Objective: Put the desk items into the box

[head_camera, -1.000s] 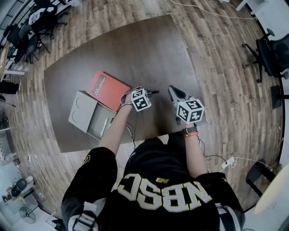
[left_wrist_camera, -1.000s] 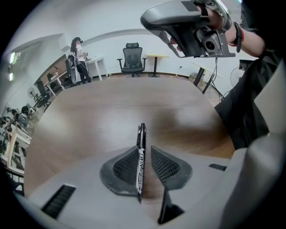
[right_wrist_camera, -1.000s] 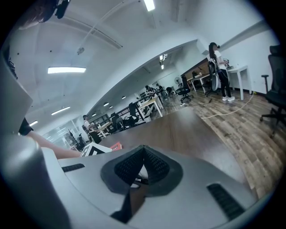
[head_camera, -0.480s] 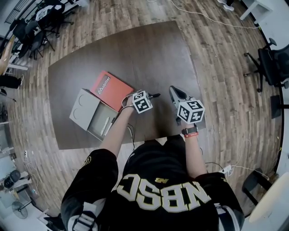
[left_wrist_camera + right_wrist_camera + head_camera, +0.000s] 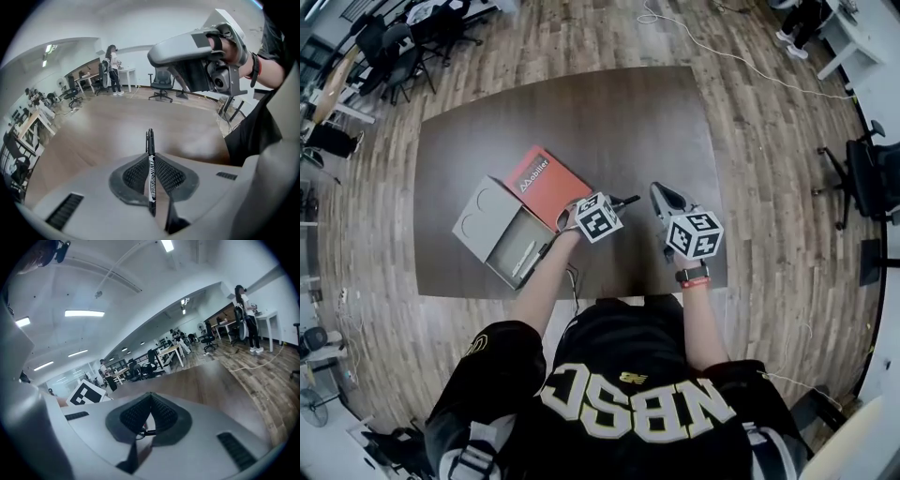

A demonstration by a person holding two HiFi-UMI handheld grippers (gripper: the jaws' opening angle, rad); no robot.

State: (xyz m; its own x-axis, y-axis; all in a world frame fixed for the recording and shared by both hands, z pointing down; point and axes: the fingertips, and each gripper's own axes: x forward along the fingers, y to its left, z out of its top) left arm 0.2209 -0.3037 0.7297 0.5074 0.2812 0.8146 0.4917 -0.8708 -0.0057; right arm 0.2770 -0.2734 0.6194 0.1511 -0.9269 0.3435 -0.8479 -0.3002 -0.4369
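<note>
A black marker (image 5: 150, 161) stands lengthwise between the pads of my left gripper (image 5: 150, 174). Its jaws have just been closing and now pinch it. In the head view the left gripper (image 5: 615, 202) hangs over the dark table's near middle, with the marker (image 5: 625, 200) poking out to the right. The open grey box (image 5: 490, 221) lies to its left, with a pale pen-like item in its tray. A red book (image 5: 546, 181) lies against the box's far side. My right gripper (image 5: 660, 191) hovers just right of the left one. Its pads (image 5: 161, 414) meet at the tip with nothing between them.
The brown table (image 5: 581, 112) runs far beyond both grippers, and its near edge is close to the person's body. Wood floor surrounds it. Office chairs (image 5: 872, 169) stand at the right and at the far left. A cable (image 5: 741, 66) trails across the floor.
My left gripper has risen a little off the table with the marker in its jaws. The right gripper has shifted slightly. The head camera has moved, so the table sits lower in the view.
</note>
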